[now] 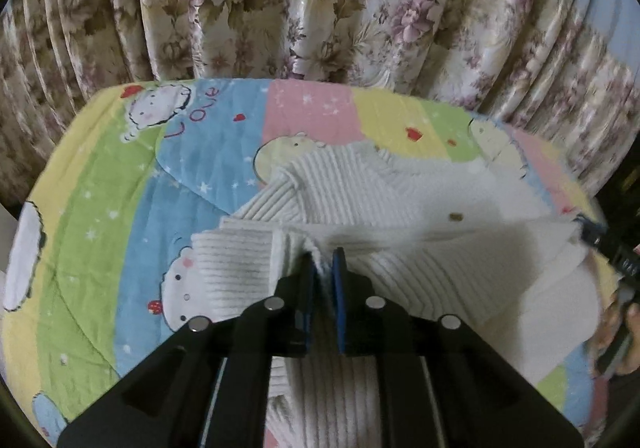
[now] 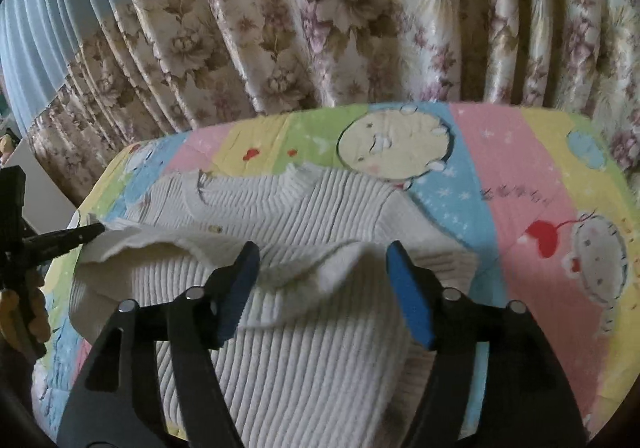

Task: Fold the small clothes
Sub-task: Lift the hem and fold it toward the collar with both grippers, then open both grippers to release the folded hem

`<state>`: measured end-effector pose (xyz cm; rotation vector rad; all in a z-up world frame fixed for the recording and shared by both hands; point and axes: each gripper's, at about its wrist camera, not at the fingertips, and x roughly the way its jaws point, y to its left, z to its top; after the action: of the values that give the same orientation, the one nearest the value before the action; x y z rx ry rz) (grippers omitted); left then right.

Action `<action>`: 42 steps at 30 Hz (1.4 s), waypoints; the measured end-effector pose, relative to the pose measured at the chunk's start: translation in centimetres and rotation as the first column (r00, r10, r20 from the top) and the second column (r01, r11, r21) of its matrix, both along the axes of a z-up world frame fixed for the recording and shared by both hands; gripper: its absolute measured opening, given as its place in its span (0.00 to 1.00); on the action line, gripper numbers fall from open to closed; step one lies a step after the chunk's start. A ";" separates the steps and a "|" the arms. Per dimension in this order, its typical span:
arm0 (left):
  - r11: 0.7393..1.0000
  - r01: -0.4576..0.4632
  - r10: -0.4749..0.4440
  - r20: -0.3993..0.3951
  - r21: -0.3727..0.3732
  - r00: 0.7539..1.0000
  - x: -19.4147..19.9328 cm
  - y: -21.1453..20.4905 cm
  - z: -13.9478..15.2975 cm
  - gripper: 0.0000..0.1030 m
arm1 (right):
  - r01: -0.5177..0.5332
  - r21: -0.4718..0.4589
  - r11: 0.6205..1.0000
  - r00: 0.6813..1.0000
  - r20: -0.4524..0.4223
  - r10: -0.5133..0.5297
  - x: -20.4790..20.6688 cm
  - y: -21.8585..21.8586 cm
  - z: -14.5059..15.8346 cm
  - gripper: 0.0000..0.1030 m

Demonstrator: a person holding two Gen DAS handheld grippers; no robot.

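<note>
White ribbed sweater [image 1: 352,188] lies on a cartoon-print quilt [image 1: 100,188] in pastel stripes; floral curtain [image 1: 280,0] hangs behind. Left gripper [image 1: 322,262]: fingers narrow, pinched on a raised fold of the sweater's hem. Right gripper [image 2: 322,260]: blue-padded fingers [image 2: 412,296] spread wide, hovering over the near edge, gripping nothing. Hem sags between the two.

Bare quilt [image 2: 520,184] lies open around the sweater [image 2: 320,208]; curtain [image 2: 320,28] blocks behind.
</note>
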<state>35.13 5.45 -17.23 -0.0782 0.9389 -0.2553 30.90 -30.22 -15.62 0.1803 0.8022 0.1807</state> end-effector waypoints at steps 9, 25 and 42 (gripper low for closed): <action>1.000 -0.022 0.022 0.021 -0.004 1.000 0.4 -0.2 2.6 0.87 | 0.045 0.003 0.999 0.999 0.026 -0.045 -1.1 -1.5 1.5 0.75; 0.977 0.002 0.001 -0.017 0.213 1.000 0.1 -1.7 -1.3 0.50 | 0.055 -0.023 0.998 0.995 -0.087 -0.057 -0.9 -1.8 -2.6 0.49; 0.951 -0.081 0.075 0.034 0.300 0.997 0.9 -1.0 -2.0 0.08 | 0.047 -0.294 0.955 0.998 -0.029 -0.058 1.9 -1.2 -3.0 0.08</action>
<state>35.99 4.49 -19.26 0.1681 0.9412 -0.0374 32.79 -31.41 -18.66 -0.0758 0.8506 0.0062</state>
